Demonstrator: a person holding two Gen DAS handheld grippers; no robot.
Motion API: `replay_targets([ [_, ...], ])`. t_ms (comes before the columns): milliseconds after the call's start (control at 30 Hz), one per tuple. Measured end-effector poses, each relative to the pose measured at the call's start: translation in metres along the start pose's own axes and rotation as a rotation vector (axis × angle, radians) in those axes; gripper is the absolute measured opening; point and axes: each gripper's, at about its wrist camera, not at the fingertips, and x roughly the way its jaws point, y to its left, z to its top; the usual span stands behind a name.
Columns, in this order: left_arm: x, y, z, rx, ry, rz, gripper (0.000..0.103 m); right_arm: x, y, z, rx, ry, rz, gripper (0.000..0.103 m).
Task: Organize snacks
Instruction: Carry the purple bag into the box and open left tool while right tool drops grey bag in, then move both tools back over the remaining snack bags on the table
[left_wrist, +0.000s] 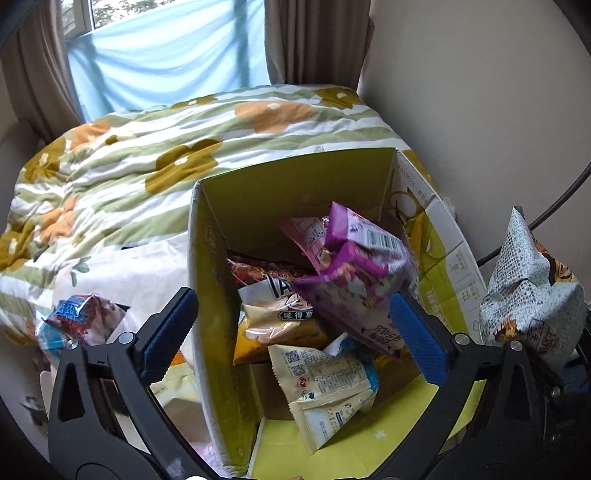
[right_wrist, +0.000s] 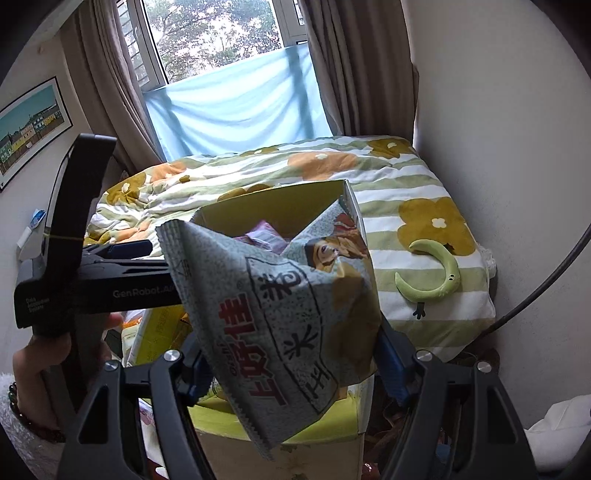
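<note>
The side of the black left gripper (right_wrist: 110, 254) reads "GenRobot.AI", with small print near its back end too tiny to make out. The grey speckled snack bag (right_wrist: 280, 325) carries big red and black Chinese characters, upside down from here. In the box (left_wrist: 295, 184), a purple packet (left_wrist: 354, 266) shows a barcode, a cream packet (left_wrist: 325, 384) shows QR codes, and a yellow packet (left_wrist: 273, 325) bears a dark label of Chinese characters

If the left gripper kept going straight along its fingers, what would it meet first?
Most likely the purple snack bag, loose between the open left gripper's fingers; then the packets in the cardboard box. Depth is uncertain.
</note>
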Motion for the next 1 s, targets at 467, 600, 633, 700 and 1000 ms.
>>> replay_targets([
  [467, -0.063, 0.057, -0.049, -0.099, -0.048, -0.003, 0.102, 0.014, 0.021, 0.006, -0.007, 0.002, -0.019, 0.070],
  [600, -0.068, 0.067, -0.054, -0.110, -0.059, 0.011, 0.102, 0.023, 0.023, 0.002, 0.020, 0.003, -0.047, 0.074],
  [633, -0.068, 0.068, -0.055, -0.107, -0.060, 0.020, 0.102, 0.025, 0.023, 0.000, 0.033, 0.000, -0.050, 0.078],
  [700, -0.069, 0.070, -0.059, -0.101, -0.055, 0.030, 0.102, 0.025, 0.022, -0.006, 0.058, -0.017, -0.052, 0.103],
  [1000, -0.060, 0.078, -0.092, -0.120, -0.012, 0.016, 0.102, 0.027, 0.026, -0.032, 0.007, 0.024, -0.077, 0.103],
])
